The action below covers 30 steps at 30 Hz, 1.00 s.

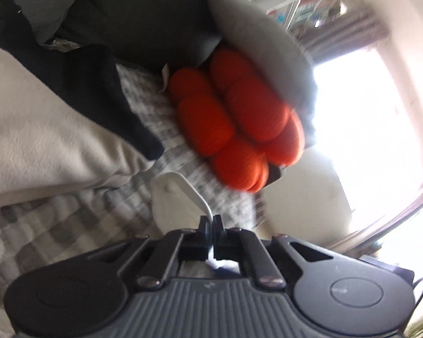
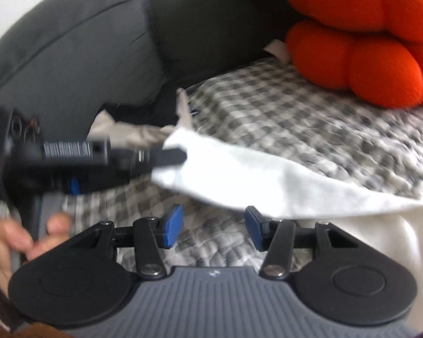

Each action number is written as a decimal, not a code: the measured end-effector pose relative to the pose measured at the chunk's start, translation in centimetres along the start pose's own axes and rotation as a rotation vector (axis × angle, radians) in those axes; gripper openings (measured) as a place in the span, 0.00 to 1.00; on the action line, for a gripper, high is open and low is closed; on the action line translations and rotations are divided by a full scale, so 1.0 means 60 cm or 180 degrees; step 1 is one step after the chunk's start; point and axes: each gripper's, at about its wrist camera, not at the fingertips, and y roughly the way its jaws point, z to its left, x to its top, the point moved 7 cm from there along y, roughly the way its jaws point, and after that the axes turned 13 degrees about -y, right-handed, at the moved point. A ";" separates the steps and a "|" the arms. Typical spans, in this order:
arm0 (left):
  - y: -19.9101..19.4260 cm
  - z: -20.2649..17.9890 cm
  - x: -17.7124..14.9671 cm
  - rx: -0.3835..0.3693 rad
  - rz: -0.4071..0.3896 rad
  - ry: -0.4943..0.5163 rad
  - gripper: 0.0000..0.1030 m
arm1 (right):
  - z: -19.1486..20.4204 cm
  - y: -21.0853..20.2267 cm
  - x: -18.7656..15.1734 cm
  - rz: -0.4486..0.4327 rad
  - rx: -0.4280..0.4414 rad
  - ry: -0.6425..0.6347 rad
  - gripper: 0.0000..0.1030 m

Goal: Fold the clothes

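A white cloth (image 2: 239, 177) stretches across the checked sofa cover (image 2: 296, 112). My left gripper (image 1: 210, 221) is shut on a corner of the white cloth (image 1: 174, 197), with the fabric pinched between its black fingers. In the right wrist view the left gripper (image 2: 180, 156) comes in from the left, held by a hand (image 2: 11, 239), and grips the cloth's left end. My right gripper (image 2: 213, 225) stands open just below the cloth's near edge, with its blue pads (image 2: 173, 225) apart. Only the checked cover shows between them.
An orange knotted cushion (image 1: 234, 118) (image 2: 366, 42) rests on the cover against a grey sofa back (image 2: 70, 42). A grey cushion (image 1: 256, 42) leans over it. A dark garment (image 1: 84, 84) and a beige blanket (image 1: 28, 126) lie to the left.
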 end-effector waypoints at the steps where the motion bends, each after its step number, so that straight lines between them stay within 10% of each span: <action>1: -0.002 0.001 0.002 -0.0030 -0.0026 -0.0037 0.02 | 0.006 0.001 0.002 -0.0005 -0.0052 -0.0096 0.52; 30: -0.003 -0.004 0.013 -0.0004 -0.0066 -0.0049 0.02 | 0.049 0.001 0.026 -0.0077 -0.1429 -0.1560 0.51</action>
